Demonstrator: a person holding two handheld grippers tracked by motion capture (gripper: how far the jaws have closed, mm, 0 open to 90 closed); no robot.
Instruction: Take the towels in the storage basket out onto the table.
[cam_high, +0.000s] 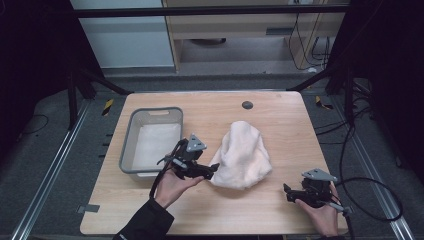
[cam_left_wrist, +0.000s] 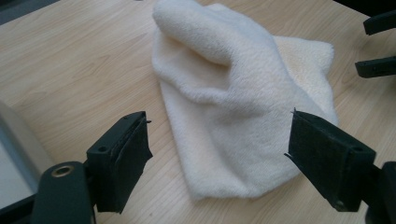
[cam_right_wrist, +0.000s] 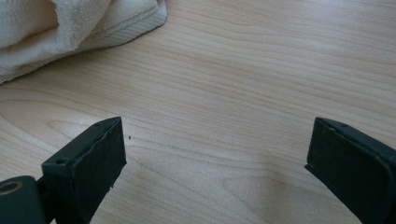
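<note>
High view: cream towel bunched at table centre, grey bin at 9 o'clock of it. Left gripper at towel's near-left edge, right gripper apart at 4 o'clock.

Left gripper view: jaws wide, nothing held. Towel looks soft, light, floppy; pinch thick near hem.

Right gripper view: jaws wide, empty; towel at 11 o'clock.

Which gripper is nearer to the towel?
Left. The left gripper is right at the near left edge of the towel, jaws open; the right gripper rests apart, near its right corner.
</note>
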